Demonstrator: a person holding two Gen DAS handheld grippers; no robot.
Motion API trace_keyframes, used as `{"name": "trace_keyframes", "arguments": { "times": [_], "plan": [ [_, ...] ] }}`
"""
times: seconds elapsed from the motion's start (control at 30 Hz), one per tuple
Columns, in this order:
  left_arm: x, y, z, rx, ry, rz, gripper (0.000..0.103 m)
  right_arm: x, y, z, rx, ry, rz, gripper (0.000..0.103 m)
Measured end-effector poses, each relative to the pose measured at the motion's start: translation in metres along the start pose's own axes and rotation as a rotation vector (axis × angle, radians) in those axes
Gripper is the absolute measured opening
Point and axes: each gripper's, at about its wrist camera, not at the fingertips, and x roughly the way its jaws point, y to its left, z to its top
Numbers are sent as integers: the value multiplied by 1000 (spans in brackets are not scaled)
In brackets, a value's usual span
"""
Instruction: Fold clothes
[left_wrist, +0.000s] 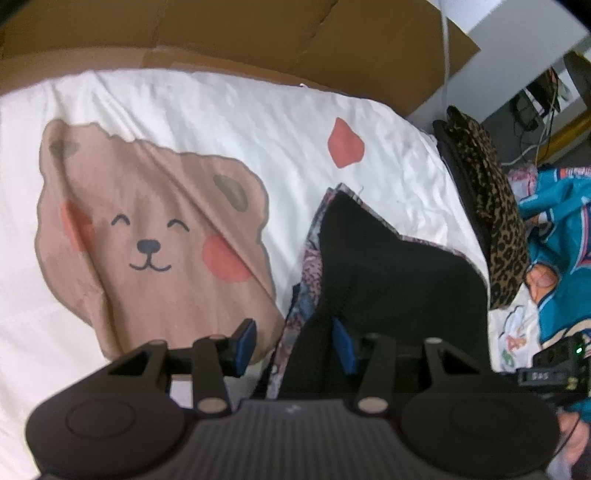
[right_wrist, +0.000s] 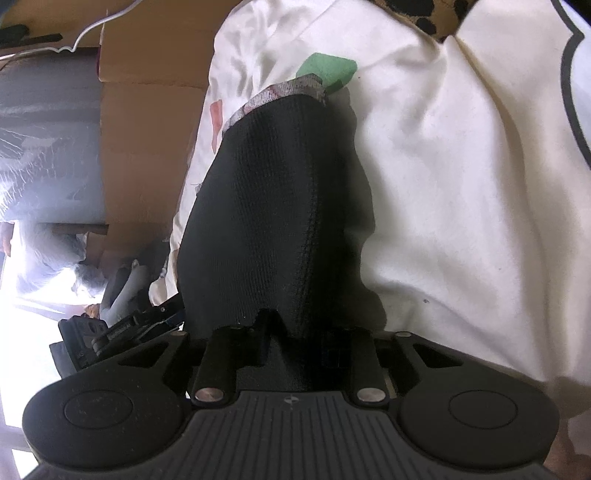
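A black garment (left_wrist: 399, 266) with a patterned grey-blue lining (left_wrist: 310, 266) lies bunched on the white bed sheet (left_wrist: 221, 110). My left gripper (left_wrist: 294, 343) stands open over its near edge. The cloth runs between the blue pads (left_wrist: 245, 343), and a gap shows beside the left one. In the right wrist view the same black garment (right_wrist: 277, 206) stretches away from my right gripper (right_wrist: 297, 339), whose fingers are shut on its bunched near end. The patterned hem (right_wrist: 273, 94) shows at the far end. The left gripper's body (right_wrist: 129, 325) shows at the lower left of that view.
The sheet carries a brown bear print (left_wrist: 155, 221) and a red spot (left_wrist: 345, 142). A leopard-print cloth (left_wrist: 491, 206) and a teal garment (left_wrist: 561, 236) lie at the right. Brown cardboard (left_wrist: 258, 33) stands behind the bed. A green patch (right_wrist: 328, 70) marks the sheet.
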Motion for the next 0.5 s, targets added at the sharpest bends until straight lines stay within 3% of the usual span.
{"name": "trace_keyframes", "arguments": {
  "times": [0.03, 0.27, 0.5],
  "plan": [
    [-1, 2, 0, -7, 6, -10, 50, -1, 2, 1, -7, 5, -2, 7],
    [-11, 12, -3, -31, 55, -85, 49, -13, 12, 1, -24, 12, 3, 7],
    [-6, 21, -20, -101, 81, -145, 58, -16, 21, 1, -71, -3, -16, 7]
  ]
}}
